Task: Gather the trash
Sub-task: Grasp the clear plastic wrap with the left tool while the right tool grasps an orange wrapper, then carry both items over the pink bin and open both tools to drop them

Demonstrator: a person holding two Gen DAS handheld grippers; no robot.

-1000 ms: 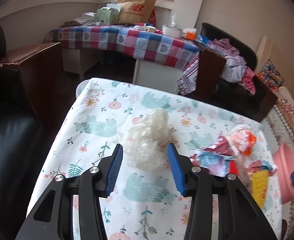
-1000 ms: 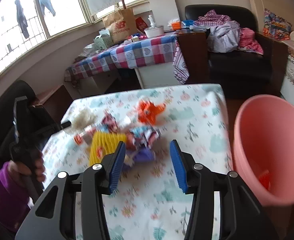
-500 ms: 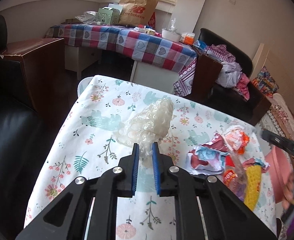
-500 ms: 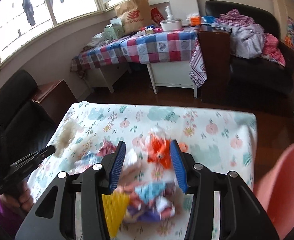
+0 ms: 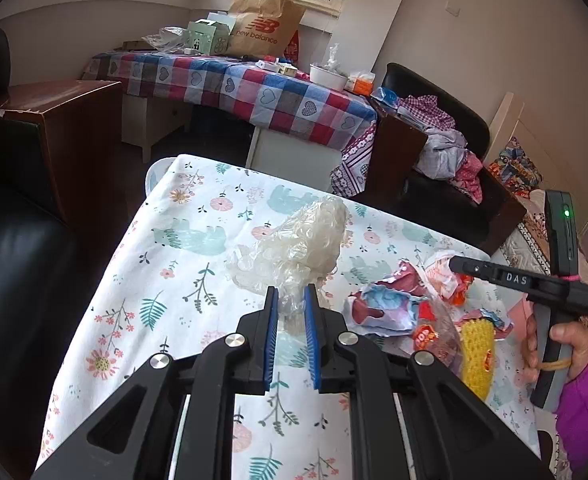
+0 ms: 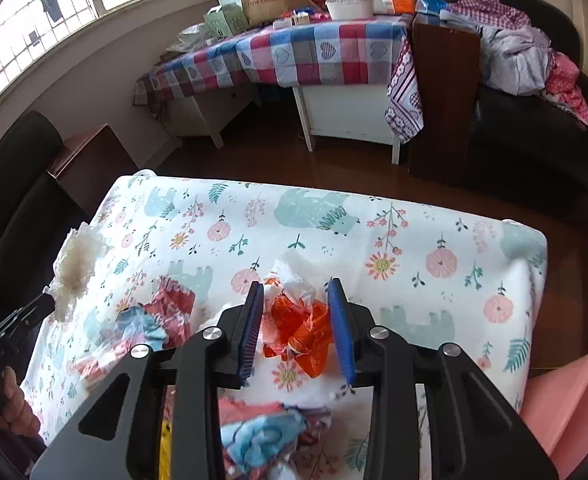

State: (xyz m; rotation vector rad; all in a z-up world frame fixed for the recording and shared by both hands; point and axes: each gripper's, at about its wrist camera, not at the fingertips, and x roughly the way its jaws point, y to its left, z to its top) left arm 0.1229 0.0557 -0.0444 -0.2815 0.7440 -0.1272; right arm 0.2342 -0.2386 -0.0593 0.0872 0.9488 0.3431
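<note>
The step in hand is picking up: both tools are at the trash on the counter [image 6: 434, 240], which is covered with a white cloth printed with flowers and bears.

The left hand-held gripper [image 5: 292, 300] is closed on the clear film [image 5: 294, 244]. Its blue pads pinch the lower tail of the wad, and most of the wad stands out above and in front of the jaws. I judge it is raised off the cloth, but the pictures do not make this sure. The film is thin, wrinkled and half transparent, a loose lump with no fixed shape.

The right hand-held gripper [image 6: 296, 300] has just been closing. Its jaws stand on both sides of the orange wrapper [image 6: 304, 326], which lies on the counter between them. The pads do not seem to press it yet, so I count this one as not yet gripping. The wrapper is glossy crumpled plastic with white pieces on it.

Near it lie more crumpled wrappers [image 5: 386, 304] in red, blue and white, and a yellow net [image 5: 476, 354] with a knobby mesh. The pink bin [image 6: 574, 392], smooth plastic, is at the right edge of the counter.

The next move, I think, is to finish the squeeze on the orange wrapper, lift, and carry both pieces over the bin. Such light foil slips easily, so the grip must be firm and deep.
</note>
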